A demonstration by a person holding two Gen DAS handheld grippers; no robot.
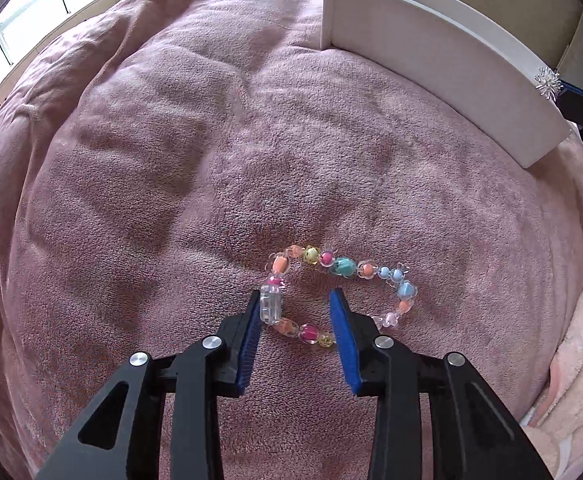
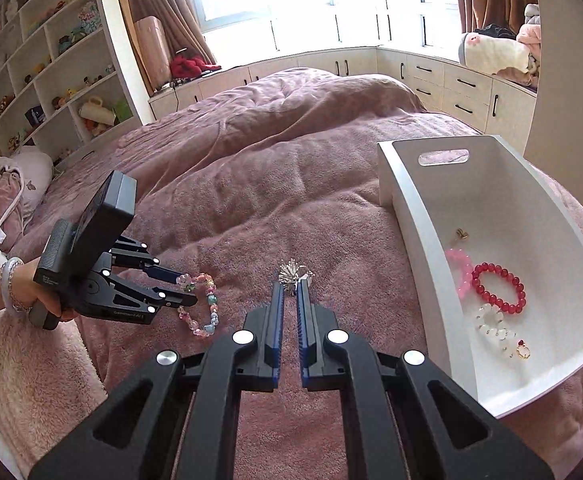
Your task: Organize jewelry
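A bracelet of pastel beads (image 1: 341, 266) lies on the mauve blanket (image 1: 211, 140). My left gripper (image 1: 296, 295) points down over it. Its blue pads touch the clear clasp bead on one side and a yellow bead on the other, with a short run of beads gripped between them. In the right wrist view the same bracelet (image 2: 211, 300) sits at the left gripper's (image 2: 191, 290) tips. My right gripper (image 2: 290, 286) is shut on a silver spiky ornament (image 2: 293, 274), held above the blanket left of the white tray (image 2: 411, 216).
The tray holds a red bead bracelet (image 2: 499, 288), a pink one (image 2: 461, 270), a white one (image 2: 493, 326) and small gold pieces (image 2: 522, 350). A hand (image 2: 31, 292) with bangles holds the left gripper. A fluffy pink throw (image 2: 31, 360) lies at the near left; shelves and cabinets stand behind the bed.
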